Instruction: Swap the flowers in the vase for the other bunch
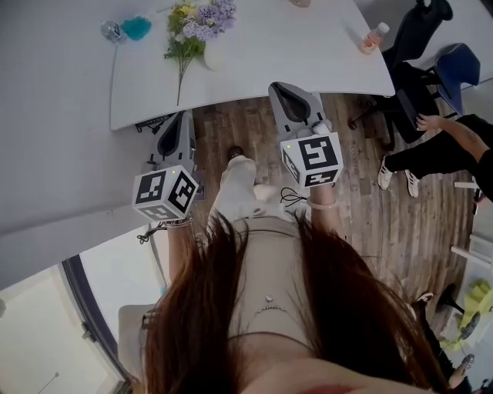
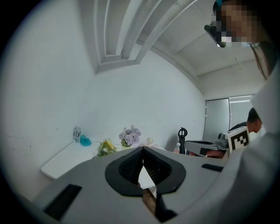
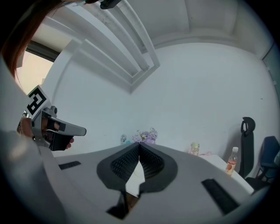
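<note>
Hair [image 1: 254,323]: long and dark, it fills the bottom of the head view, directly under the camera.
Left gripper [image 1: 183,117]: held above the wooden floor [image 1: 254,131], in front of the table edge; its jaws are pressed together with nothing between them.
Right gripper [image 1: 282,88]: at the same level beside the left one, also near the table edge; its jaws are closed together and empty.
Table [image 1: 308,54]: white, ahead of both grippers.
Purple flowers [image 1: 216,15]: they stand in the white vase [image 1: 213,55] on the far part of the table.
Yellow bunch [image 1: 182,23]: it lies flat on the table just beside the vase, with the stems pointing toward the person.
Teal object [image 1: 137,28]: near the far left corner of the table, next to a clear bottle [image 1: 112,31].
Pink drink bottle [image 1: 375,36]: at the right edge of the table.
</note>
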Tool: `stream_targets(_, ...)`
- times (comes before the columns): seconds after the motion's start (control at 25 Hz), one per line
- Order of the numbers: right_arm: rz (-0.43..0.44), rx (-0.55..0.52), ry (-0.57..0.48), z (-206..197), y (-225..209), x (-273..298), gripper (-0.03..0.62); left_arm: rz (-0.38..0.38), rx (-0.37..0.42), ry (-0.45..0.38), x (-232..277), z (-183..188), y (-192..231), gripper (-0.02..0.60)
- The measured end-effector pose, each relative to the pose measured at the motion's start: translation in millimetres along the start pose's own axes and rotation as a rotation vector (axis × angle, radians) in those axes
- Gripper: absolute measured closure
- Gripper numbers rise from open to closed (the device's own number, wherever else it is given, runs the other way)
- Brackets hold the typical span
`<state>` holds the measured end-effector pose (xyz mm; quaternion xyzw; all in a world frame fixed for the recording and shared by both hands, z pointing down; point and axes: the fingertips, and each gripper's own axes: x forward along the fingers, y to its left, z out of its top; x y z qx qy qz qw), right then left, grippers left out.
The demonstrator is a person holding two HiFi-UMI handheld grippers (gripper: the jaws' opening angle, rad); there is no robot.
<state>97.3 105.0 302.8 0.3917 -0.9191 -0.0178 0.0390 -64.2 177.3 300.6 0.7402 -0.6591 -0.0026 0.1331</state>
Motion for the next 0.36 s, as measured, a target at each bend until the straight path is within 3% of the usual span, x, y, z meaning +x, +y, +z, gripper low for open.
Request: stream_targets(0.36, -0.015, -0.011, 0.005, -7.5, 12.1, -17.4, 0.566, -0.001, -0.004, -0.013, -19.6, -7.4, -1.7, 0.577)
